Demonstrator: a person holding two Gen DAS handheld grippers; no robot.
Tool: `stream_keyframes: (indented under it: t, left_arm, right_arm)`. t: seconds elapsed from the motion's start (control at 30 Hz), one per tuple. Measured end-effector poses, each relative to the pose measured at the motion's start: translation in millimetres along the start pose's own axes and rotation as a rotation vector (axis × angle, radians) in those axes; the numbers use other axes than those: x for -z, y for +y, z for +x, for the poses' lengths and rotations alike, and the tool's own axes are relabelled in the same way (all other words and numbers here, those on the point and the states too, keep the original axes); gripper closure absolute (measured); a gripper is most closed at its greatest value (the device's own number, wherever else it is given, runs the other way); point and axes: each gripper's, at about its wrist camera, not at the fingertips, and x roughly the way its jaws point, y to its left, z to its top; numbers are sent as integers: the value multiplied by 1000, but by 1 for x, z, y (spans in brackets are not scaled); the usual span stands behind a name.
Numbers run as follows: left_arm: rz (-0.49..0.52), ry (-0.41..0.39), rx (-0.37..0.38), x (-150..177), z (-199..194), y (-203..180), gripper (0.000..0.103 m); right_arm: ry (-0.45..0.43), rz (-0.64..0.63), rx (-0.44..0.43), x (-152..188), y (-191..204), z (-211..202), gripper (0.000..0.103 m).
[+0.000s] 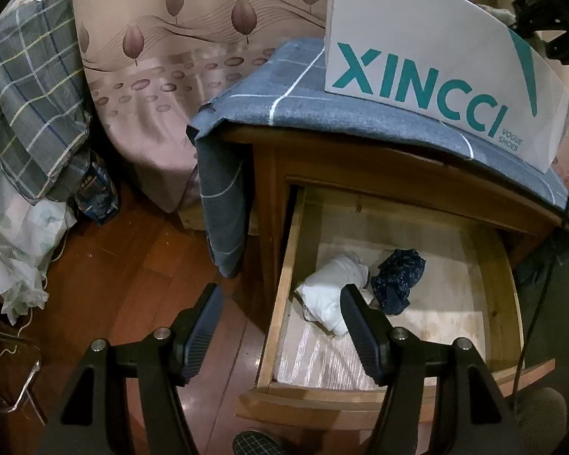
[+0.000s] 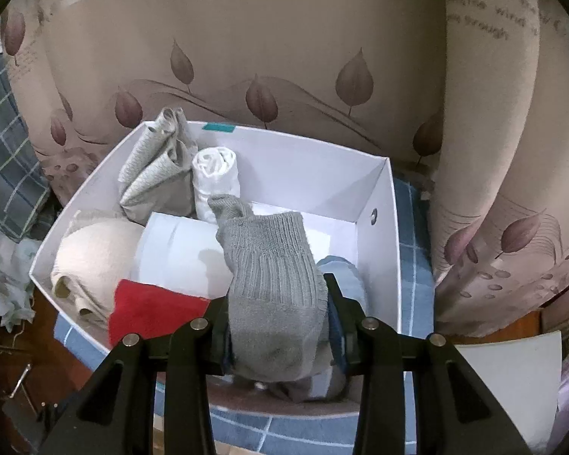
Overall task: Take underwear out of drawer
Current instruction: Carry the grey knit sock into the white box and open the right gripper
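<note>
Right gripper [image 2: 278, 326] clamps a grey ribbed knit garment [image 2: 275, 284] over the half-filled white cardboard box [image 2: 375, 193]; left gripper [image 1: 282, 299] hangs wide above the open wooden drawer [image 1: 284, 284], white roll [image 1: 332, 292] and navy bundle [image 1: 396, 276] remaining.

The drawer [image 1: 284, 295] is bare, matt wood with visible grain, lined with pale, streaked paper [image 1: 428, 303]. On the liner lie a smooth white cloth roll [image 1: 326, 295] and, just beside it, a crumpled dark speckled cloth [image 1: 396, 276]. Left of the drawer the floor [image 1: 140, 288] is glossy red-brown wood. Above it sits a smooth, matt cardboard box [image 2: 318, 163]. Over the box, ribbed matt plastic fingers [image 2: 339, 303] clamp a rough grey knit sock [image 2: 277, 284].
</note>
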Motion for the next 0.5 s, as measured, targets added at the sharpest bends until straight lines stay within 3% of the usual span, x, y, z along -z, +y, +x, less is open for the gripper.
stream_keyframes:
  t: [0.33, 0.5]
  left_arm:
    - [0, 7, -4, 1, 0, -2, 37]
    - [10, 9, -9, 2, -1, -2, 37]
  right_arm:
    - [15, -9, 19, 1, 1, 18, 60]
    - [8, -9, 12, 5, 1, 13, 51]
